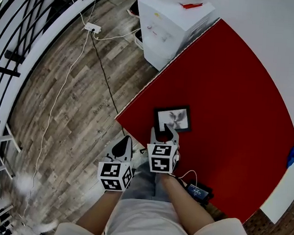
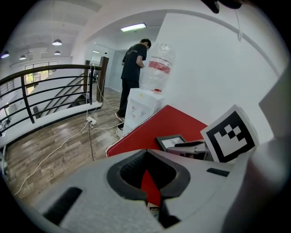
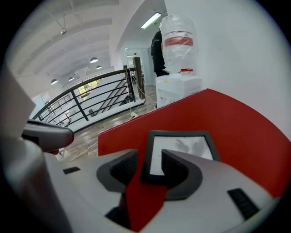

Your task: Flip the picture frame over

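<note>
A small black picture frame [image 1: 172, 119] lies picture-up on the red table [image 1: 230, 95], near its front left corner. My right gripper [image 1: 166, 134] is open, with its jaws on either side of the frame's near corner. In the right gripper view, the frame [image 3: 182, 152] reaches in between the open fingers [image 3: 120, 169] and no pad presses on it. My left gripper [image 1: 123, 142] is shut and empty, just left of the right one by the table's corner. In the left gripper view, the shut left gripper [image 2: 146, 154] points past the frame [image 2: 170, 142].
A white water dispenser [image 1: 169, 25] stands off the table's far left edge, with a person [image 2: 134, 73] at it. A power strip [image 1: 92, 28] and cables lie on the wooden floor beside a black railing [image 1: 21, 43]. A black device [image 1: 198, 191] sits at the table's near edge.
</note>
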Motion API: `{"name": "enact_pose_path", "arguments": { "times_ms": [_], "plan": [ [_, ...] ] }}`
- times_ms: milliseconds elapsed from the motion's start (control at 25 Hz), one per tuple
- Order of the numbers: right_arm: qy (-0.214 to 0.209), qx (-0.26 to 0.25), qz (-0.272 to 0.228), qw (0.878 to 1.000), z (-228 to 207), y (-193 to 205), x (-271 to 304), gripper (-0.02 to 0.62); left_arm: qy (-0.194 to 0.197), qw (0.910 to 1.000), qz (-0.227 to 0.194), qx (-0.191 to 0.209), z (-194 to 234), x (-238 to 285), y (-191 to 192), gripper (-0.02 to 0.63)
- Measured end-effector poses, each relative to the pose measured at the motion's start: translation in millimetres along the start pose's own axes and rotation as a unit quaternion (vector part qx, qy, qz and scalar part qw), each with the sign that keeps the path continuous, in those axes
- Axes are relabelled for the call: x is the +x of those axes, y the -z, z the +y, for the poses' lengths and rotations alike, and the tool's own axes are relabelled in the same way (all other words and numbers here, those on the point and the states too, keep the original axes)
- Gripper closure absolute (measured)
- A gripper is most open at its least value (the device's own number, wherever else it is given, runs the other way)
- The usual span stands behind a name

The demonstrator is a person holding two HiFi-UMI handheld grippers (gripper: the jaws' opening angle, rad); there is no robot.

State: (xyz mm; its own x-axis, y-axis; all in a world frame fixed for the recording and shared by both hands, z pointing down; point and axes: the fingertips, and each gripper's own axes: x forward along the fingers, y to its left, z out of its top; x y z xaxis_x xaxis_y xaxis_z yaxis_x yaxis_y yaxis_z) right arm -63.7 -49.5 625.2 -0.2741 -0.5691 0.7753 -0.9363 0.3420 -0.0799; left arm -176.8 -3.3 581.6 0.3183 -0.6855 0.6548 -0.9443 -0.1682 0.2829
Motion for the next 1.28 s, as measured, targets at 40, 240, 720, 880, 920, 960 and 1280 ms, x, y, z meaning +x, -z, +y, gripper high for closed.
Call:
{"name": "enact_pose_path", "arguments": {
  "times_ms": [40, 240, 720, 880, 920, 960, 1280],
  "plan": [
    [0.001, -0.004, 0.003, 1.000, 2, -1, 3, 0.456, 0.000, 1.0000, 0.000, -0.001, 2, 1, 0, 0.600],
    [0.015, -0.008, 0.018, 1.000, 5, 1, 15, 0.456, 0.001, 1.0000, 0.001, -0.004, 12, 2, 0, 0.600],
    [0.058, -0.011, 0.041, 0.997, 3, 7, 25, 0.522, 0.005, 0.9999, 0.008, -0.012, 26, 5, 2, 0.600],
    [0.054, 0.015, 0.039, 0.998, 3, 8, 25, 0.531, 0.003, 0.9999, 0.008, -0.012, 29, 6, 3, 0.600],
    [0.052, 0.019, 0.039, 0.998, 2, 8, 25, 0.531, 0.002, 0.9999, 0.008, -0.012, 30, 6, 3, 0.600],
    [0.050, 0.021, 0.039, 0.998, 1, 7, 26, 0.532, 0.002, 0.9999, 0.008, -0.012, 30, 7, 2, 0.600],
    [0.030, 0.040, 0.029, 0.998, 6, 0, 18, 0.532, 0.000, 0.9999, 0.007, -0.012, 29, 6, 2, 0.600]
  ]
}}
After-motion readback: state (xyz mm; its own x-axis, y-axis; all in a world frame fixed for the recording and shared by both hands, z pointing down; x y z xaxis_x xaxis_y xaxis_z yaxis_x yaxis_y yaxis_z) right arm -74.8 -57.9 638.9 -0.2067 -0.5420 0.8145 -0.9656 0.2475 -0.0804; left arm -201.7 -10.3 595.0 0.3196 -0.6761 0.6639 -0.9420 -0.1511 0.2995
